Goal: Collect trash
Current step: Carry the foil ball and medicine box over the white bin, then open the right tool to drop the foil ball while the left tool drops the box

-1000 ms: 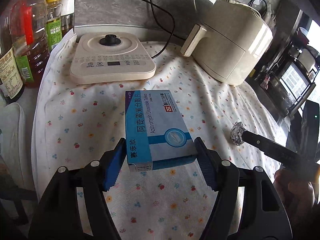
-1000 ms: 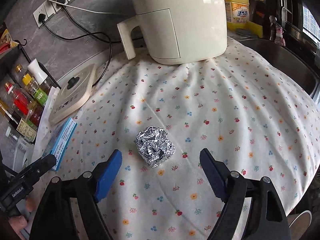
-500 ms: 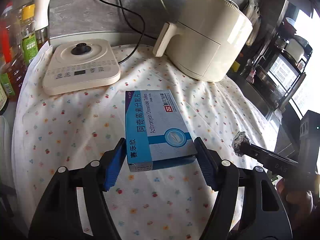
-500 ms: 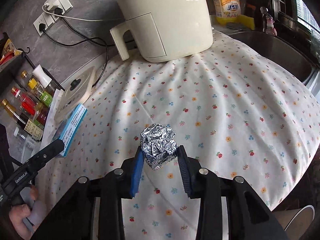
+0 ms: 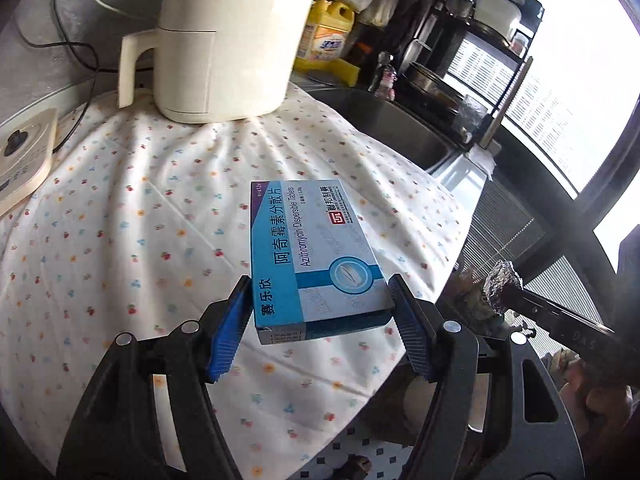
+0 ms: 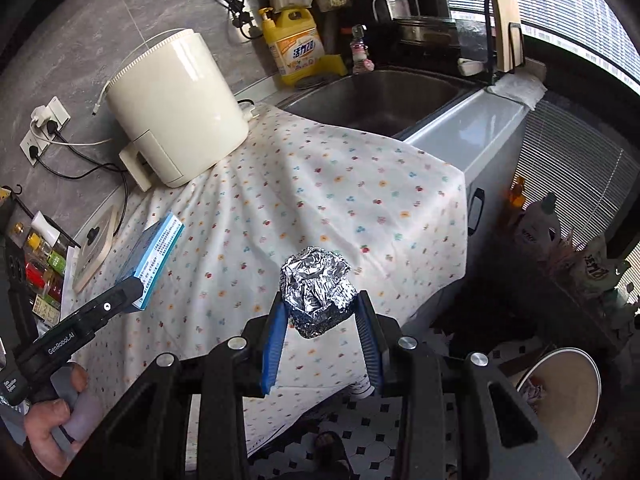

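My left gripper (image 5: 320, 324) is shut on a blue and white medicine box (image 5: 310, 258) and holds it in the air above the flowered tablecloth (image 5: 120, 240). My right gripper (image 6: 320, 328) is shut on a crumpled ball of silver foil (image 6: 316, 290), held above the table's front right corner. The foil ball also shows in the left wrist view (image 5: 502, 286) at the right. The medicine box shows in the right wrist view (image 6: 158, 254) at the left. A round bin (image 6: 560, 396) with some trash in it stands on the floor at the lower right.
A cream air fryer (image 6: 176, 108) stands at the back of the table. A cream induction cooker (image 5: 24, 156) lies at the left. A steel sink (image 6: 380, 96) and a yellow detergent bottle (image 6: 294, 48) are behind. Bottles (image 6: 44, 276) stand at the far left.
Both grippers have lifted and swung to the right, toward the table's edge and the floor. The right gripper closed on the foil ball a second ago. The bin has come into the right wrist view.
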A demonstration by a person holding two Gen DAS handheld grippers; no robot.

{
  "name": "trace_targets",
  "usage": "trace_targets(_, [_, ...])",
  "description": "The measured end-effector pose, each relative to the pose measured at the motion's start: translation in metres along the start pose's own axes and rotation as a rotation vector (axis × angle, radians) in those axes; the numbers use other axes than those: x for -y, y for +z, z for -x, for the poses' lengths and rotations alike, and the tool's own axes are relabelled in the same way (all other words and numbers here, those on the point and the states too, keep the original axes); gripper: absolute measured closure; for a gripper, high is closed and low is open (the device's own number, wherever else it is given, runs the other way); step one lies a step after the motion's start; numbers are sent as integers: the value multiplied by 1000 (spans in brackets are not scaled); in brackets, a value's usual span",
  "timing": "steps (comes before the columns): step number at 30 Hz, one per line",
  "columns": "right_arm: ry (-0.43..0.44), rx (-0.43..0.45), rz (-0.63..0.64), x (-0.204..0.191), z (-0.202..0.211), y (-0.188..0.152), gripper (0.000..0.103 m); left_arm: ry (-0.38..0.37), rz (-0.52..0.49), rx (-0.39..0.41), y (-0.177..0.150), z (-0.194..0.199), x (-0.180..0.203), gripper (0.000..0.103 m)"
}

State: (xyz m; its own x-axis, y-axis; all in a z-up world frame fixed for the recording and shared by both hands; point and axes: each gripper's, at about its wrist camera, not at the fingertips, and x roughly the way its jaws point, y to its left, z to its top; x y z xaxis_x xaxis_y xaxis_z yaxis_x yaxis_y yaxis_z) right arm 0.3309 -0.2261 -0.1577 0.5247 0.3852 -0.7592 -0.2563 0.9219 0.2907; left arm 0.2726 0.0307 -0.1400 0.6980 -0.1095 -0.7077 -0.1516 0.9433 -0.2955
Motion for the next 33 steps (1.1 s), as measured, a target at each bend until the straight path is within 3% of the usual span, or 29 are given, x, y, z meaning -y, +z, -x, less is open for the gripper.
trace_targets(9, [-138,24,-190,127,60,-45,68,-118,-145,-79,-26,-28,117,35])
trace_targets(17, [-236,64,-341,219,104,-77,67,-174,-241,-132,-52,-39,194,35])
trace_targets(19, [-247,74,-371,237,113,-84,64,-182,-262,-145,-59,-42,209,35])
trace_targets(21, [-249,93,-399,253,122,-91,45,-189,-279,-157,-67,-45,224,35])
trace_targets(23, [-273,110,-404,265,132,-98,40,-196,-295,-171,-75,-48,238,35])
trace_targets(33, [-319,69,-452,324,163,-143,40,-263,-352,-255,-123,-74,311,35])
